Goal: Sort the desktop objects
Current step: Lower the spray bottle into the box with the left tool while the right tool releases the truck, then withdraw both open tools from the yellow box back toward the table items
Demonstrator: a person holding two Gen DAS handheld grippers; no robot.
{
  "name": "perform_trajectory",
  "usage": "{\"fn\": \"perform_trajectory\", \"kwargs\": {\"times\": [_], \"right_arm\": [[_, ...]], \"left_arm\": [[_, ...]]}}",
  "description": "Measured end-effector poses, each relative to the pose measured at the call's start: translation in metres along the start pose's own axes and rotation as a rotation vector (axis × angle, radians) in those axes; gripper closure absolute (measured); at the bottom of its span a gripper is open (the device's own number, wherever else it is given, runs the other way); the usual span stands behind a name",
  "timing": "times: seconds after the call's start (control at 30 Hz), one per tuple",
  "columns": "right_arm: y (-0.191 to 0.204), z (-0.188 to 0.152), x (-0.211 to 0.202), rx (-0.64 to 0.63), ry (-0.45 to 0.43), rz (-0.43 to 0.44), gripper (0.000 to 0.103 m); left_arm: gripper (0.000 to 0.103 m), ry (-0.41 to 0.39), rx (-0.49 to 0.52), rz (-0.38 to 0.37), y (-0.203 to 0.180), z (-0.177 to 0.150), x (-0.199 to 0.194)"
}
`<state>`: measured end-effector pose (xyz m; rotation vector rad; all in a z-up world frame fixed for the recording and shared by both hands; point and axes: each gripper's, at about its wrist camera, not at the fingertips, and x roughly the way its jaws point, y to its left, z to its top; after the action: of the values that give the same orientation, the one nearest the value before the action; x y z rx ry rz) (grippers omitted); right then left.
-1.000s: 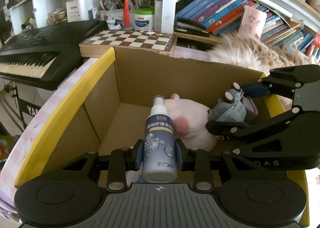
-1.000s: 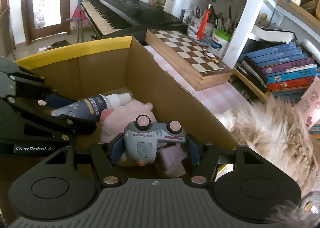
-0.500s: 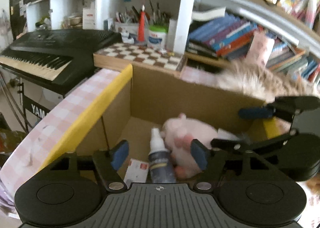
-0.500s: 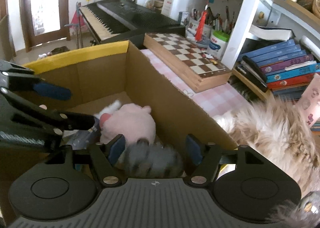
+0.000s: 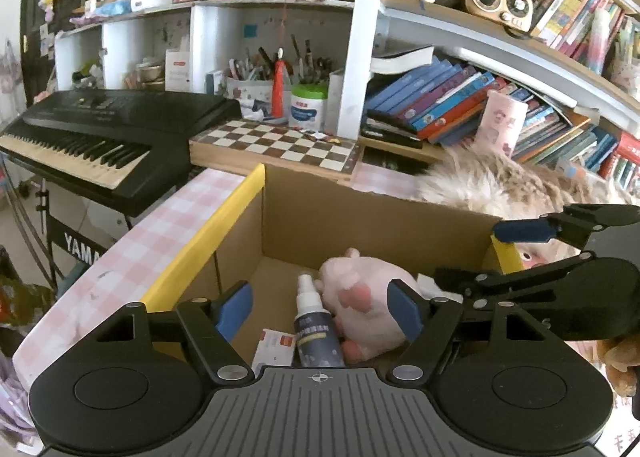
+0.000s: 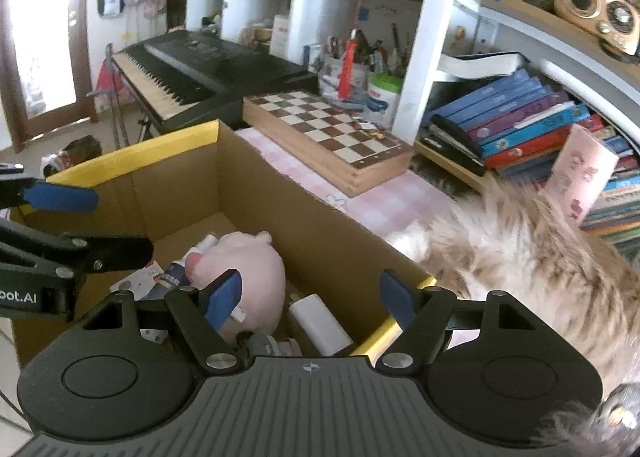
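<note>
A cardboard box (image 5: 360,217) with yellow-taped edges holds a pink plush toy (image 5: 360,297), a dark spray bottle (image 5: 316,333) with a white nozzle and a small white-and-red card (image 5: 276,345). My left gripper (image 5: 320,307) hovers open above the box, the bottle lying loose below it. In the right wrist view the same box (image 6: 320,225) shows the plush (image 6: 248,273), a white block (image 6: 316,321) and part of the grey toy truck (image 6: 264,345) on the floor. My right gripper (image 6: 310,299) hangs over them, its jaws opening with nothing between the pads.
A chessboard (image 5: 280,145) and a black keyboard (image 5: 100,133) stand beyond the box on the pink checked cloth (image 5: 140,245). A furry cushion (image 6: 520,269) lies right of the box. Bookshelves (image 5: 460,105) and pen cups (image 5: 256,85) fill the back.
The left gripper let go of the spray bottle and the right let go of the toy truck; both now lie in the box. Both grippers opened and rose a little.
</note>
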<state>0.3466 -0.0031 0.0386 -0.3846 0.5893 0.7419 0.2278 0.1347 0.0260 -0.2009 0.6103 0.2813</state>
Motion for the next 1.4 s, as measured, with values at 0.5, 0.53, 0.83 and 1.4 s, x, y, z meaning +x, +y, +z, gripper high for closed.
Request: {"fn": "perform_trajectory", "kwargs": {"times": [0.5, 0.53, 0.83, 1.4], "right_arm": [[-0.002, -0.015, -0.062, 0.173, -0.091, -0.161, 0.026], [-0.001, -0.017, -0.066, 0.184, -0.093, -0.173, 0.026], [0.010, -0.038, -0.094, 0.289, -0.102, -0.257, 0.024], [0.070, -0.084, -0.137, 0.383, -0.055, -0.341, 0.024]], "left_arm": [[0.021, -0.049, 0.022, -0.052, -0.004, -0.013, -0.038], [0.021, -0.051, 0.023, -0.054, -0.004, -0.014, -0.041], [0.020, -0.067, 0.044, -0.072, 0.003, -0.025, -0.064], [0.020, -0.028, 0.081, -0.114, 0.024, -0.067, -0.108]]}}
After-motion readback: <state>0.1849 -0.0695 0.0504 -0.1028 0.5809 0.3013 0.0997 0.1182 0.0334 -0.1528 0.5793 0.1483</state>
